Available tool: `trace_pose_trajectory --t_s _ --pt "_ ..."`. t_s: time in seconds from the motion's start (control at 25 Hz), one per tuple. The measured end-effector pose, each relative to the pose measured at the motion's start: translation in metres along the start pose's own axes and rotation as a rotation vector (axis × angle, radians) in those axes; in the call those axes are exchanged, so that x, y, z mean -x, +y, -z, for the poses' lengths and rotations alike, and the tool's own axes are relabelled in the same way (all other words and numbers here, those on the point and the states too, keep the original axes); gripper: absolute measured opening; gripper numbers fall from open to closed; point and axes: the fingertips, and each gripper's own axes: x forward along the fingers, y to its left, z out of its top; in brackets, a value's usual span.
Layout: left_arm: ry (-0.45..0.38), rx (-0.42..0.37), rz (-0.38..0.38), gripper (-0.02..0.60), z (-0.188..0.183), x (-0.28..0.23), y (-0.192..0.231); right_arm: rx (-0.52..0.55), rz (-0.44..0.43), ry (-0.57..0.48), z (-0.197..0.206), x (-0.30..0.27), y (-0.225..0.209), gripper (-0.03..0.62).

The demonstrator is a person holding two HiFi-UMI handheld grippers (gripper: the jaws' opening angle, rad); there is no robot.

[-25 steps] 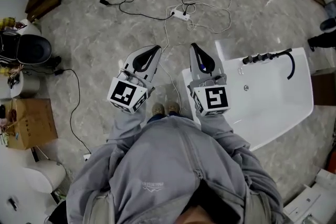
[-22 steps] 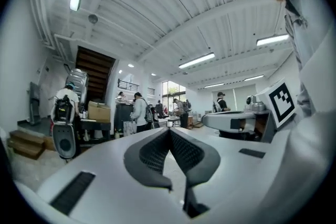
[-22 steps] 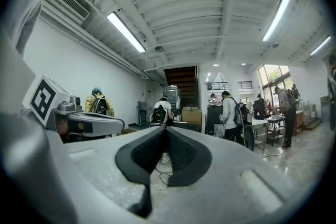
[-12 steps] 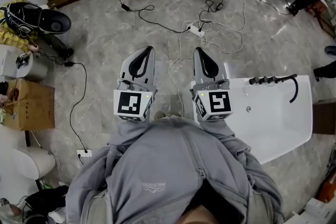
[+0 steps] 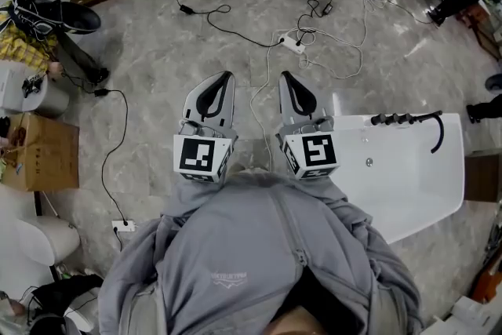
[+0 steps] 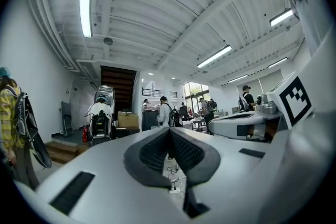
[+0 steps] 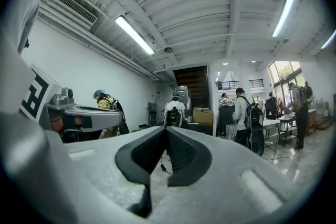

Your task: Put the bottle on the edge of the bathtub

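Left tool (image 6: 169, 131): jaws shut, pads meet at the tip, nothing between them
Right tool (image 7: 166, 129): same, jaws together and empty
Pose: both tools side by side in front of the grey sweatshirt (image 5: 259, 263), tips pointing away from the person, strip of floor showing between them
Marker cubes: left cube (image 5: 202, 157) and right cube (image 5: 311, 152) sit at the body end of each tool
Bottle: no view shows it
Bathtub (image 5: 408, 180): white, on the floor at the person's right, its left end just beside the right tool in the head view
Faucet set (image 5: 401, 119): black, on the tub's far rim, black hose curving down at its right end
Floor (image 5: 157, 51): grey marbled tile
Power strip (image 5: 292, 44): white, ahead of the tools, cables looping round it
Cardboard box (image 5: 39, 153): on the floor, well off to the left
Far end: people with backpacks (image 6: 168, 112) standing near tables, dark staircase (image 6: 118, 81) behind them
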Motion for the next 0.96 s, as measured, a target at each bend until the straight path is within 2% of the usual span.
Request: trace_pose_trajectory --t_s 0.44,0.96 --pt "0.002 0.010 0.038 0.006 0.003 0.000 0.000 -0.014 0.017 0.010 0.003 -0.004 0.009 0.002" --pt "-0.011 0.018 0.045 0.006 0.005 0.007 -0.006 -0.011 -0.006 0.000 0.005 0.001 0.020 0.002"
